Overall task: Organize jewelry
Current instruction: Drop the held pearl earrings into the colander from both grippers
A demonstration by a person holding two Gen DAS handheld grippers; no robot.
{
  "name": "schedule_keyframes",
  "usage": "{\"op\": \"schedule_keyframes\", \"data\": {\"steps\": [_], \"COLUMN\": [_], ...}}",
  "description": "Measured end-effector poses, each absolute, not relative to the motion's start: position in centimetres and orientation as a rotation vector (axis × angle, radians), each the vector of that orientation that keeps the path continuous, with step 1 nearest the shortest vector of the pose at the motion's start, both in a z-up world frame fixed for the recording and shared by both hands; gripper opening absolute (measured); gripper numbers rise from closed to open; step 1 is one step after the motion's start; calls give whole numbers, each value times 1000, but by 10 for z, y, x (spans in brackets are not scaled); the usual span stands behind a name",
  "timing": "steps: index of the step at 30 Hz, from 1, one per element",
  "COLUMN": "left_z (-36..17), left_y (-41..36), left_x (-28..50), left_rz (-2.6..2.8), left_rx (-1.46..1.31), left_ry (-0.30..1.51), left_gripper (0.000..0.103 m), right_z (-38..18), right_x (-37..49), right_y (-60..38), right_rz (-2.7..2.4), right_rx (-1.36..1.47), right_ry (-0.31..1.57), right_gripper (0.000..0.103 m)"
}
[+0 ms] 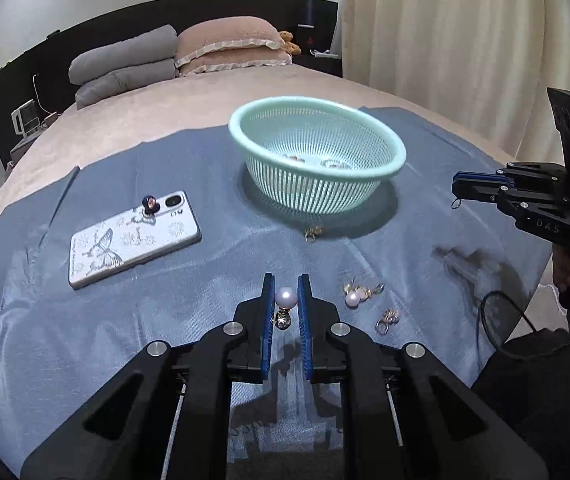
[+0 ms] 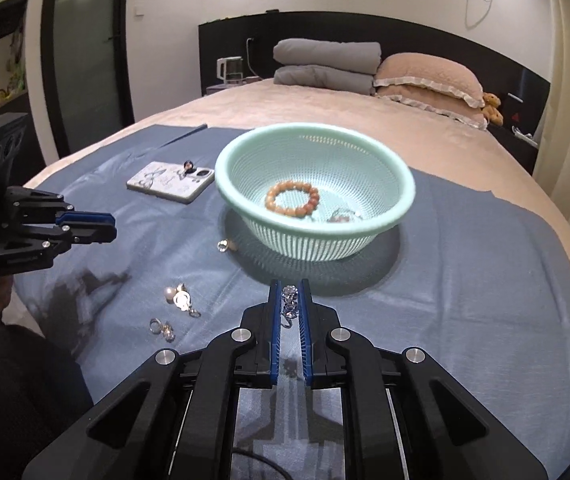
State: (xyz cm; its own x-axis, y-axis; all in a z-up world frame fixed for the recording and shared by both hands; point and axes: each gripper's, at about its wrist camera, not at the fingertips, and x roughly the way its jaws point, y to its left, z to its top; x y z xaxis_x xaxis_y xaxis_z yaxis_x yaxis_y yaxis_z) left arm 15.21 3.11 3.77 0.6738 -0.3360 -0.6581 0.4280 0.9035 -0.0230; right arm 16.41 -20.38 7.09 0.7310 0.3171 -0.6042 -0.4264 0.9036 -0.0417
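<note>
A mint green basket stands on a blue cloth on the bed. It holds a brown bead bracelet and small silver pieces. My left gripper is shut on a pearl earring, held above the cloth. My right gripper is shut on a crystal earring, near the basket's front. Loose on the cloth lie a pearl earring, a pair of gold rings and a small gold piece.
A phone in a butterfly case lies on the cloth left of the basket. Grey folded blankets and pink pillows sit at the headboard. A curtain hangs on the right.
</note>
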Motion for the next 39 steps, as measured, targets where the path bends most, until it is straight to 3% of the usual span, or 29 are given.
{"op": "schedule_keyframes", "data": {"steps": [9, 15, 27, 39], "left_z": [112, 131, 86, 55], "left_y": [4, -17, -47, -58], "left_x": [184, 225, 307, 312], "left_rz": [-436, -430, -295, -285], "left_rx": [147, 124, 59, 38], "left_ry": [577, 545, 707, 771], "left_gripper": [12, 12, 12, 12], "right_z": [128, 144, 94, 62], "right_x": [185, 224, 304, 313], "right_y": [-206, -202, -195, -203], "right_rz": [395, 378, 264, 243], "right_rx": [-175, -143, -14, 60], "right_ry": [483, 461, 631, 720], "right_gripper": [8, 8, 8, 12]}}
